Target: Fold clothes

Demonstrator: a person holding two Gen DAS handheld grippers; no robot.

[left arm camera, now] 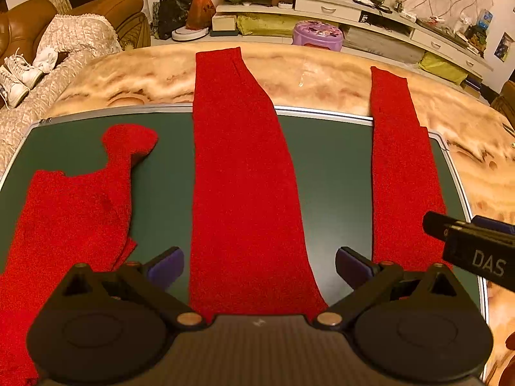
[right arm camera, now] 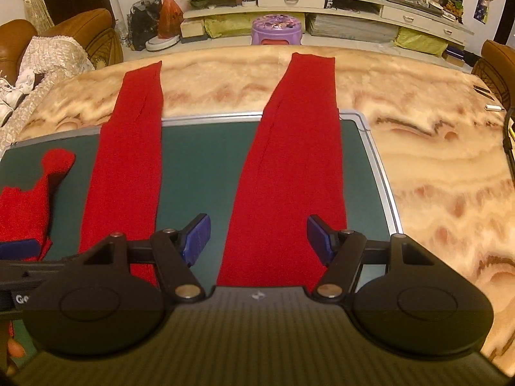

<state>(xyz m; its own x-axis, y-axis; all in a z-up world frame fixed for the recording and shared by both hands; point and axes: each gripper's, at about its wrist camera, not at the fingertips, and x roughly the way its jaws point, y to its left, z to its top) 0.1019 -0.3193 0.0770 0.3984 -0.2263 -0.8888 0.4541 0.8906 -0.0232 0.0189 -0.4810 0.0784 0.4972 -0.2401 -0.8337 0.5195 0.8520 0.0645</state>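
A dark green rectangular mat with a silver rim (left arm camera: 331,173) lies on the marbled beige stone surface (left arm camera: 322,77) and serves as the landmark. Three red knitted fabric pieces rest on it: a short sock-shaped piece (left arm camera: 74,199) at the mat's left side, a long middle strip (left arm camera: 241,167) crossing the mat's far rim onto the surface, and a long right strip (left arm camera: 402,173) near the mat's right rim, also crossing the far rim. Left tongs (left arm camera: 259,265) hover over the near end of the middle strip, blue pads apart, nothing clamped. Right tongs (right arm camera: 259,241) hover over the near end of the right strip, pads apart, gripping nothing.
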